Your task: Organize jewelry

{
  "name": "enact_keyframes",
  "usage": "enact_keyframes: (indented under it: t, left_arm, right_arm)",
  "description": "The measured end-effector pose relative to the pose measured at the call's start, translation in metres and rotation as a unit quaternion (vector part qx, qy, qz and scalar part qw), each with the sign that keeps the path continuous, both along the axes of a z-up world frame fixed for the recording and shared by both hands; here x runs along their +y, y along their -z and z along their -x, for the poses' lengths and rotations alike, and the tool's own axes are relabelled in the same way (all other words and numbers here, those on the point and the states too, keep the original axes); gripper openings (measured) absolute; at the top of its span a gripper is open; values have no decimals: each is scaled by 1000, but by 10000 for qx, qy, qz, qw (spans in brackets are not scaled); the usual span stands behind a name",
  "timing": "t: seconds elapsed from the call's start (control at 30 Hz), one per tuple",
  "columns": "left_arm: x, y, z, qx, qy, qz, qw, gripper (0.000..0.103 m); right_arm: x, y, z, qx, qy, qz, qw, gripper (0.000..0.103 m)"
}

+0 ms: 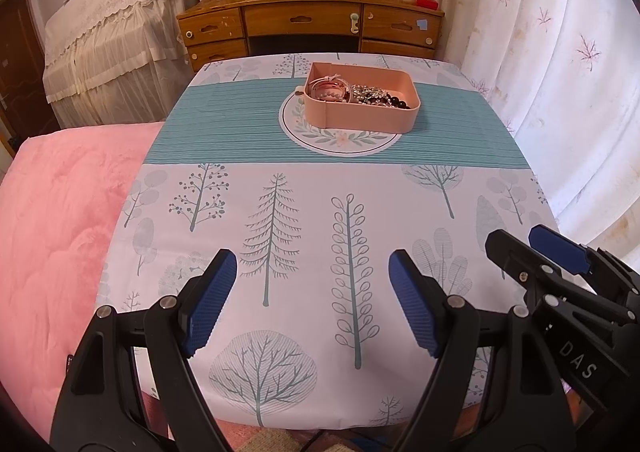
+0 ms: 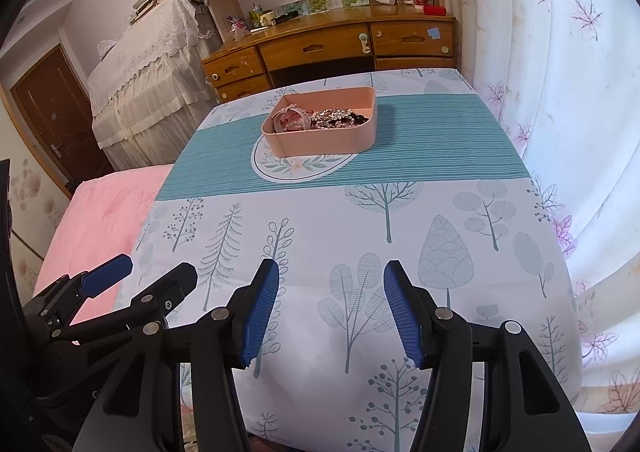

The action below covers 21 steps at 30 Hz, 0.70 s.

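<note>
Nearest the lens, the left tool [image 1: 312,300], a black clamp-style gripper with ribbed blue pads, hangs over the near edge of the tabletop [image 1: 304,220] with its jaws spread wide and nothing between them; just beside it the right tool [image 2: 331,312], of the same make, is likewise wide open and holds nothing. Both sit low above the white cloth printed with grey-green trees, well apart from the task's things. Beyond them a band of teal stripes [image 1: 224,124] crosses the cloth, with a round white medallion with a leaf wreath [image 1: 340,138] at its middle. On that medallion stands the shallow pink plastic tray with rounded corners [image 1: 372,117], and in it lies the jewelry: pale pink bracelets or bands [image 1: 330,90] heaped at the tray's left end, a tangle of silvery chain and dark beads [image 1: 376,94] spread toward its right. No piece can be seen loose on the cloth. As for the step in hand, the scene fits either a heap waiting to be sorted out of the tray or pieces gathered into it with the tools drawn back; the pictures do not settle which. Any further reach would call for crossing the cloth to the tray and pinching one fine strand clear of the tangle. Farthest off stand a wooden desk with drawers [image 1: 312,26] and a lace-draped cabinet [image 1: 116,36]
</note>
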State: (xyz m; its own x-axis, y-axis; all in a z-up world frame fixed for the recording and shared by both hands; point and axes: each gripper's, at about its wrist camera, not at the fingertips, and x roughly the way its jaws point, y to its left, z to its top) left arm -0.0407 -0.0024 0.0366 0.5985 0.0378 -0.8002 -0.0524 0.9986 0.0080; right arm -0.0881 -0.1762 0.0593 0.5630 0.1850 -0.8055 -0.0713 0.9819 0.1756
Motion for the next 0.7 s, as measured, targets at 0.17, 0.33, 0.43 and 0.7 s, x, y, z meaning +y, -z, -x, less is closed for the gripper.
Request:
enact_keyframes:
  t: [0.17, 0.33, 0.43, 0.7]
  left_arm:
    - [0, 1, 0, 9, 2, 13, 10000, 77]
    - [4, 6, -1, 55, -6, 30, 10000, 77]
    - [6, 7, -3, 82, -3, 45, 10000, 77]
    - [10, 13, -8, 123, 27, 27, 9999, 77]
  right_arm:
    - [-1, 0, -1, 3, 3, 3, 10000, 56]
    - [1, 10, -7, 35, -2, 41, 10000, 56]
    - [2, 10, -8, 43, 3, 60, 10000, 56]
    - [5, 17, -17, 109, 67, 134, 9998, 56]
